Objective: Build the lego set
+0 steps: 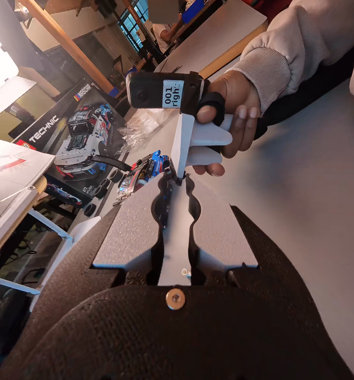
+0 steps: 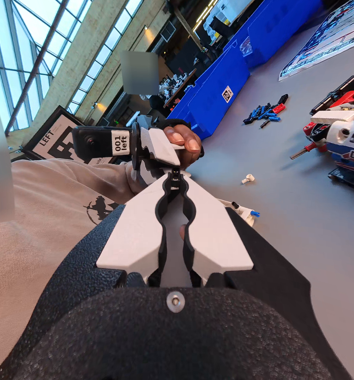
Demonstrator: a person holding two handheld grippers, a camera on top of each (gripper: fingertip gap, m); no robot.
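Note:
A small black Lego piece (image 2: 175, 181) is held above the grey table (image 2: 295, 226), pinched between both grippers. In the right wrist view, my right gripper (image 2: 175, 176) is shut on it, and my left gripper (image 2: 177, 164) meets it tip to tip from the upper left, shut on its far end. In the left wrist view, my left gripper (image 1: 175, 179) grips the black piece (image 1: 178, 181), and the right gripper (image 1: 181, 175) comes down onto it from above. The partly built race car (image 2: 347, 139) lies to the right; it also shows in the left wrist view (image 1: 145, 174).
The set's box (image 1: 79, 144), clear bags (image 1: 143, 125) and loose tyres (image 1: 116, 175) lie beyond the car. A small white connector (image 2: 248, 178), a pile of blue and black pins (image 2: 264, 115), a sticker sheet (image 2: 326, 41) and blue bins (image 2: 223, 82) are on the table. The tips of both grippers are at nearly the same place.

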